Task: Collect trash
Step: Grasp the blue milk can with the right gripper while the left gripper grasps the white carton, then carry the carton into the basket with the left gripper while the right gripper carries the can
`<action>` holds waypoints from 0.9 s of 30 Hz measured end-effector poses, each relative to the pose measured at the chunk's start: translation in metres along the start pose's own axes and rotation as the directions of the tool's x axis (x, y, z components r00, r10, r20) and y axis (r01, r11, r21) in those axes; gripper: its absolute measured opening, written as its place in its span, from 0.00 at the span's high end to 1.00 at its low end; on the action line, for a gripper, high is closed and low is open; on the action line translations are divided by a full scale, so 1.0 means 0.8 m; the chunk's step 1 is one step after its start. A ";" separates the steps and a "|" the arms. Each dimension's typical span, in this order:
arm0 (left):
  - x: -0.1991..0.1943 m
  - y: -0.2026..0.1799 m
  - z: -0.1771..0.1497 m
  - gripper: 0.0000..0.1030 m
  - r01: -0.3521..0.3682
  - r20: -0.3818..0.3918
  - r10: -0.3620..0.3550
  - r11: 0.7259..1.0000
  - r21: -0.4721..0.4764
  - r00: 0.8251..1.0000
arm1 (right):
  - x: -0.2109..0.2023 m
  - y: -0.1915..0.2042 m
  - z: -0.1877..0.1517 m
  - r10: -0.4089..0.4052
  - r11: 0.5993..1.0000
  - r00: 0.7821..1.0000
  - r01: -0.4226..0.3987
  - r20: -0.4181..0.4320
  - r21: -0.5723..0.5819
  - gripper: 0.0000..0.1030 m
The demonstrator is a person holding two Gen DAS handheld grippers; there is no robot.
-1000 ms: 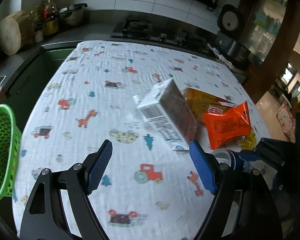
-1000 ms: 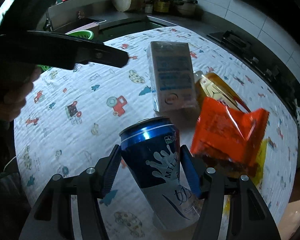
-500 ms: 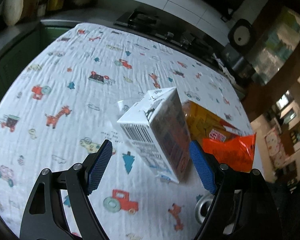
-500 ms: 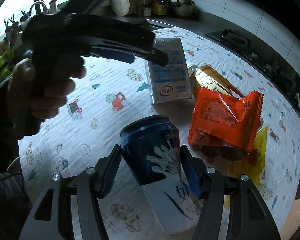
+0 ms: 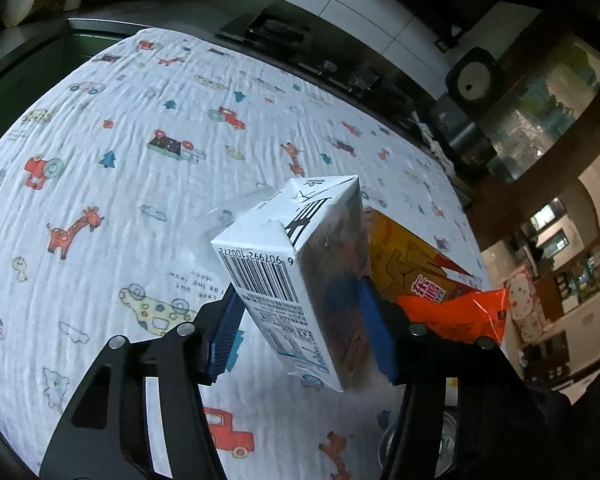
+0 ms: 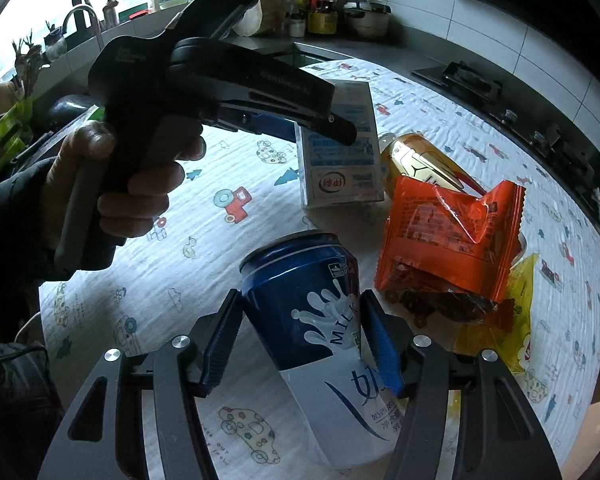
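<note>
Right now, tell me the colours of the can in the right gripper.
The can is dark blue on top, white below, with a white milk splash; clearest in the right wrist view.

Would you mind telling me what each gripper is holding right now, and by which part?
The left gripper clamps the milk carton across its side faces, at the lower body. The right gripper grips the blue milk can around its middle.

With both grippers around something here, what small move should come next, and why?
Probably lift the milk carton straight up. The left gripper has its blue pads against both sides of the carton, and the right gripper is already shut on the blue milk can. The orange wrapper and yellow packet lie close beside, so rise before swinging away.
</note>
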State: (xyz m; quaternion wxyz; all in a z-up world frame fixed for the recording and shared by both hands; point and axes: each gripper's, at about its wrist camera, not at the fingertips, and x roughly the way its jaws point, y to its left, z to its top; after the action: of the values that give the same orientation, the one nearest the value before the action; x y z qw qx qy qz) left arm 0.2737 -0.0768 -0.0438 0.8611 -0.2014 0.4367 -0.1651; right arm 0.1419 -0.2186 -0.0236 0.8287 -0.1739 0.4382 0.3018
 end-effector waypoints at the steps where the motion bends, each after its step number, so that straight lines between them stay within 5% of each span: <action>1: -0.001 0.000 0.000 0.48 0.005 0.006 -0.005 1.000 0.001 1.000 | 0.000 0.000 0.000 -0.001 1.000 1.000 0.001 0.000 0.001 0.43; 11: -0.033 -0.008 -0.004 0.61 0.017 0.036 -0.019 0.998 0.053 0.999 | -0.004 0.004 0.003 -0.012 0.999 1.000 0.012 0.004 0.035 0.43; 27: -0.139 0.034 -0.013 0.61 -0.026 0.109 0.016 0.996 0.083 0.994 | -0.005 0.054 0.040 0.006 0.999 0.999 -0.007 0.043 0.032 0.44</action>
State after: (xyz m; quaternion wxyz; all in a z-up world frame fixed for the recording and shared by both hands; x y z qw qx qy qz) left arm 0.2056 -0.0041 0.0138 0.8930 -0.1689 0.3840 -0.1632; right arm 0.1315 -0.1697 -0.0034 0.8395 -0.1527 0.4258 0.3010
